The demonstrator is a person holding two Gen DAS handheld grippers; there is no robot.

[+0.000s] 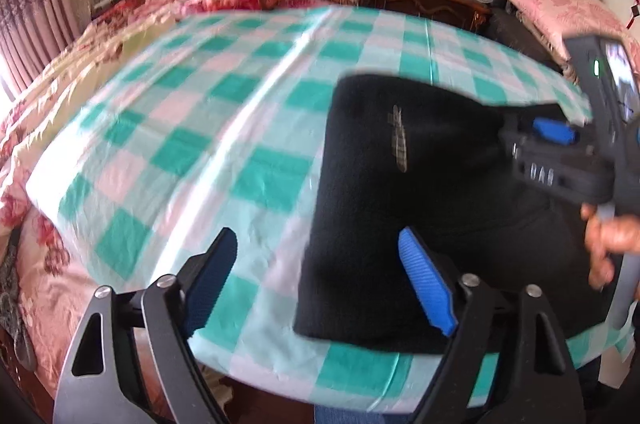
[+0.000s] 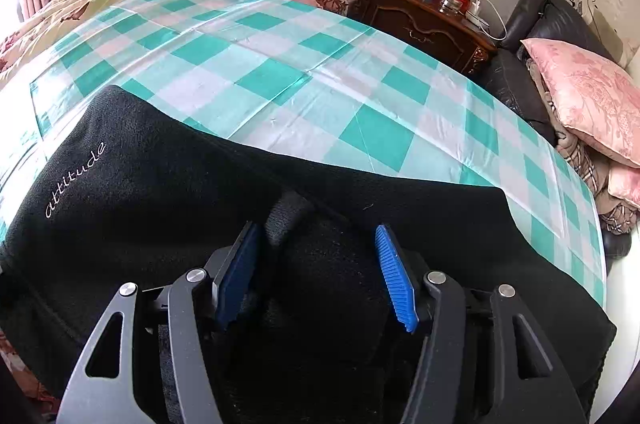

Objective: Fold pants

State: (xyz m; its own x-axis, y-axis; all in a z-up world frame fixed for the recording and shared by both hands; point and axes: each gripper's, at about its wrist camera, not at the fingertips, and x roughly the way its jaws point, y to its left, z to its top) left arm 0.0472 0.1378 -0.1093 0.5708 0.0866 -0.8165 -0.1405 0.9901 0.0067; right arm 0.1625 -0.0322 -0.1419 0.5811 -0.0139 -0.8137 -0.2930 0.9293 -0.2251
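Lying folded at lower right on the checked sheet (image 1: 192, 111), black pants (image 1: 400, 224) sit beneath both wide-spread, empty hand-held grippers: left hand-held gripper (image 1: 320, 276), right hand-held gripper (image 2: 316, 276).

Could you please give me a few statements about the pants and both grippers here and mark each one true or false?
1. The black pants lie on a green-and-white checked cloth. True.
2. The left gripper is clamped on the pants. False: its jaws are open and hold nothing.
3. The right gripper is open over the pants. True.
4. The pants carry the word "attitude". True.
5. The pillow is blue. False: it is pink.
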